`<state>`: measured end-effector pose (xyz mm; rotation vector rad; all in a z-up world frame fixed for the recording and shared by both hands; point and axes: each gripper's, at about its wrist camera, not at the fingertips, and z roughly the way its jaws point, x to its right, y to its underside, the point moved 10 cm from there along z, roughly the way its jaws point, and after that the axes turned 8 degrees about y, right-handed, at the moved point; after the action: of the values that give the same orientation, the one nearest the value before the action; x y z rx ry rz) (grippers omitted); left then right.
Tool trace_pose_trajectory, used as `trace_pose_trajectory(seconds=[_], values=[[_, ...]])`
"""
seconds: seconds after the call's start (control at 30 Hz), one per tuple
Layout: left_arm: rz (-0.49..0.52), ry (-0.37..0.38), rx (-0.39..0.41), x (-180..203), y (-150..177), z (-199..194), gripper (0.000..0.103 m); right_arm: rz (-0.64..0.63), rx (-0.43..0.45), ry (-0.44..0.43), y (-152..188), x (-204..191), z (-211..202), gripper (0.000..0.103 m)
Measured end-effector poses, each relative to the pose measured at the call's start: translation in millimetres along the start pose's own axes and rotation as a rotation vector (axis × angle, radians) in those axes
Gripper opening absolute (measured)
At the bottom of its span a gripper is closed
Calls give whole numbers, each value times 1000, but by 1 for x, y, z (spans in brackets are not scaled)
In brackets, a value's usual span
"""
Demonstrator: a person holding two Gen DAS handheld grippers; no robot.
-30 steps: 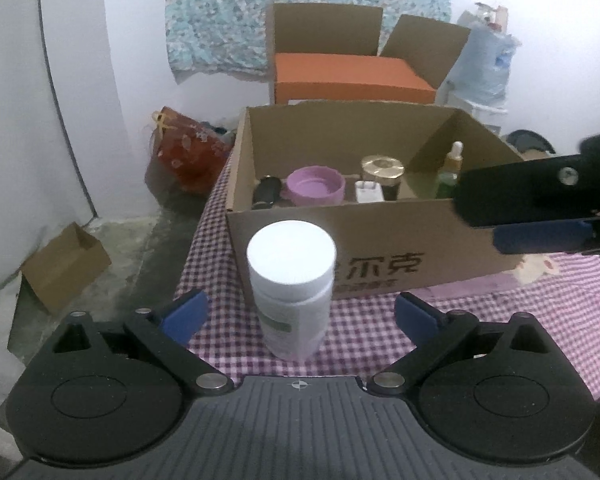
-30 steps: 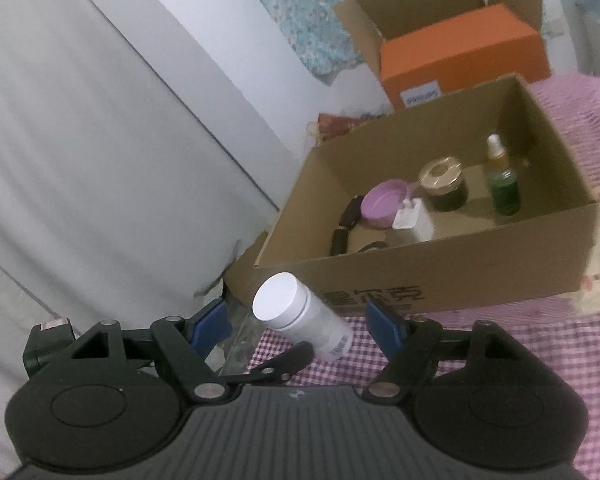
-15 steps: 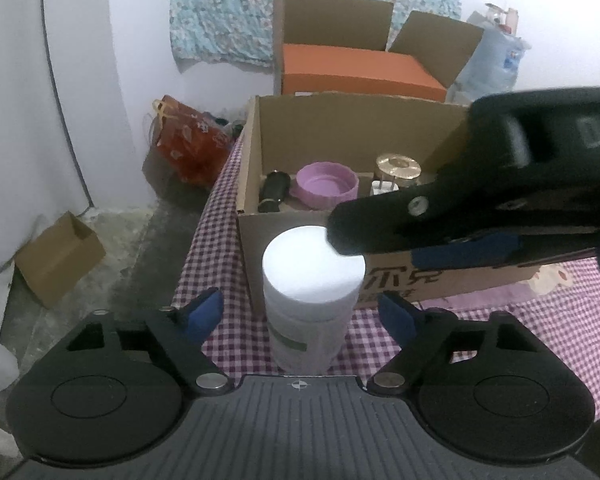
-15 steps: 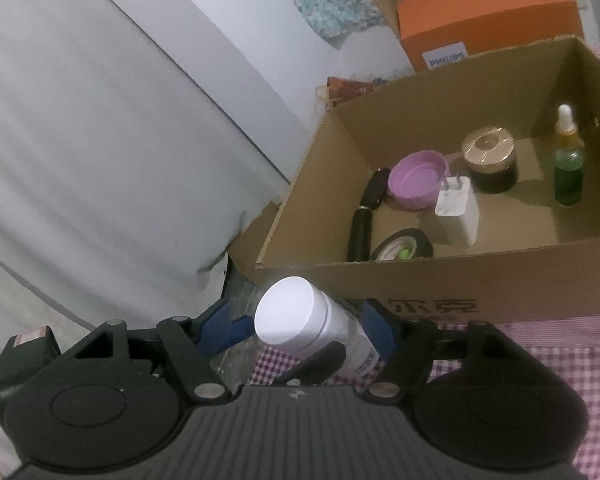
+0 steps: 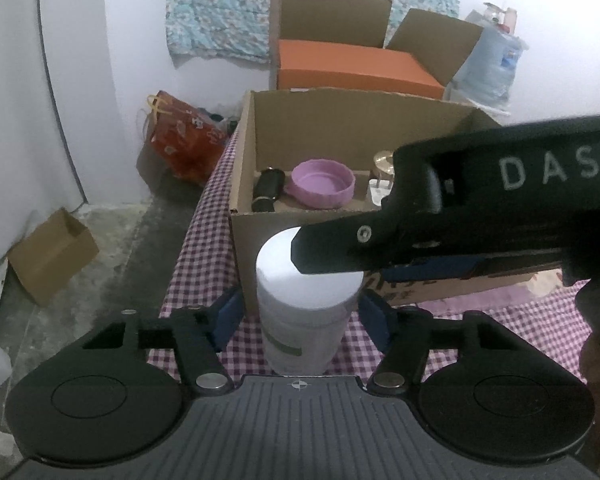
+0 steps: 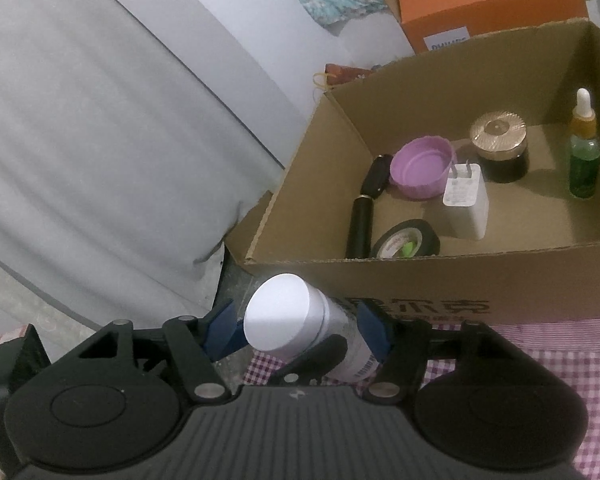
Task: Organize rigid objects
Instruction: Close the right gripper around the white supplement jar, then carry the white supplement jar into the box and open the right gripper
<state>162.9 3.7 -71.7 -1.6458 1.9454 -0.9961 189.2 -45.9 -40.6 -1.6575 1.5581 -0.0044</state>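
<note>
Both my left gripper [image 5: 300, 316] and right gripper [image 6: 295, 330] are closing around the white-capped bottle [image 5: 306, 304] before the cardboard box [image 5: 300, 236], pads not yet pressing.

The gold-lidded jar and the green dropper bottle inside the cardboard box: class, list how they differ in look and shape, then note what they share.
1. The gold-lidded jar is squat and wide; the green dropper bottle is tall and slim.
2. The jar has a flat, ribbed gold lid; the bottle ends in a narrow white dropper tip.
3. The jar's body looks dark; the bottle's is green.

Both stand upright, apart from each other, inside the cardboard box.
</note>
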Motion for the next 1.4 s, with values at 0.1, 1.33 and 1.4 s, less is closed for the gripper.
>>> trace_pose_trajectory(seconds=[0.1,1.33,1.4], values=[[-6,8,-1,0,-1,0,58,-2,-5,3,1,1,3,65],[127,77,253,58,-77,-88,53,-85,302,-49,-44,-42,-126,46],[141,127,263,72,-91,-80,53,-82,339,-10,-57,-31,-138,46]])
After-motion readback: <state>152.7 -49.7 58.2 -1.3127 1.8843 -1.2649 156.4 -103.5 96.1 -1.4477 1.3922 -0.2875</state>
